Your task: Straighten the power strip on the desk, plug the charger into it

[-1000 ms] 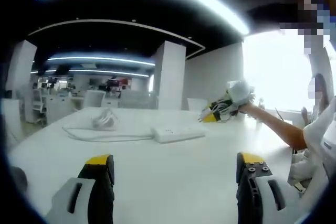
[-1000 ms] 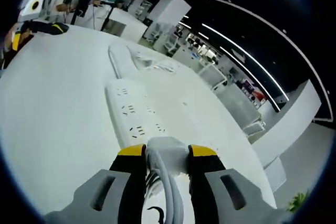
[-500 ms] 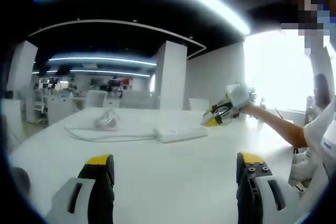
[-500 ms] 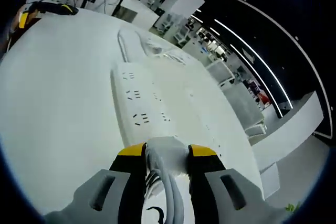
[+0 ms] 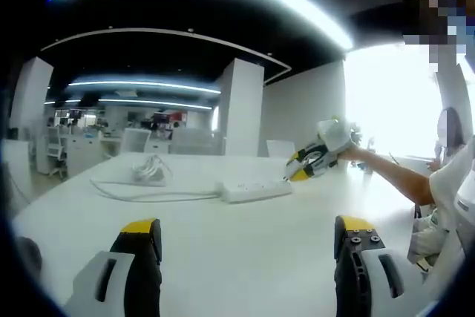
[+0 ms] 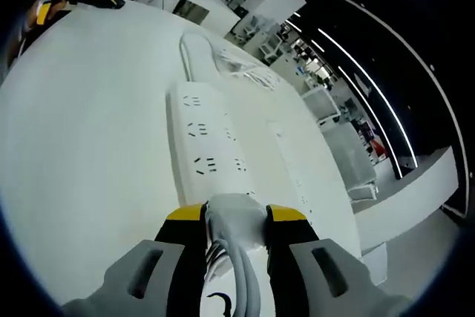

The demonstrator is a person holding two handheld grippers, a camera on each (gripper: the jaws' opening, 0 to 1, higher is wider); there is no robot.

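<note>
Closer now: your right gripper (image 6: 234, 222), clamped on the charger (image 6: 236, 217), sits just above the power strip's (image 6: 204, 155) near end. Left gripper (image 5: 245, 237) wide open, empty. Plug-in step; next, align w/ a socket, press down.

blown-out window glare, curved ceiling light strips, fisheye warp

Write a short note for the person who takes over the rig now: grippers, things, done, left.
Left hand-held gripper: open, holds nothing, over the bare desk.
Right hand-held gripper: shut on the charger, cable trailing back between the jaws, just above the near end of the power strip.
Strip lies flat on the desk, sockets up, its cord running away at the far end.
Done: charger picked up.
Left: plug it into a socket.
</note>
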